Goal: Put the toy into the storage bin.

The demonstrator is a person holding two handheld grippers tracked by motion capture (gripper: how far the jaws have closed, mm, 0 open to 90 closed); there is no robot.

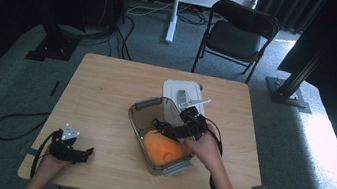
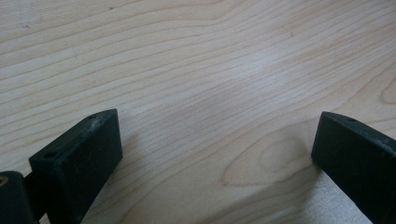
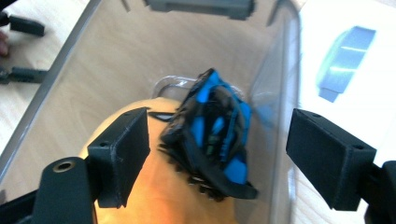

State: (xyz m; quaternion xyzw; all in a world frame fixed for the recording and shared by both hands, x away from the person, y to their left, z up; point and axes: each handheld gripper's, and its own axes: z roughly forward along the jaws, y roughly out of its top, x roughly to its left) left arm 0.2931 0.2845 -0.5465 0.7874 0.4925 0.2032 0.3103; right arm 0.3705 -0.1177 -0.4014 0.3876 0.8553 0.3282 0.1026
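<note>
Inside the clear storage bin [image 3: 93,70], a blue-and-black gadget [image 3: 212,135] lies on an orange ball [image 1: 163,147], apparently just placed. The right gripper [image 3: 217,154] hangs above it, jaws wide, gripping nothing. The white lid [image 1: 179,90] behind awaits fitting. The left gripper [image 1: 74,151] rests wide open on the table [image 2: 196,70].

A black-and-blue strappy item [image 3: 212,135] lies tilted inside the clear plastic container [image 3: 280,84], resting on an orange object [image 3: 159,196].
</note>
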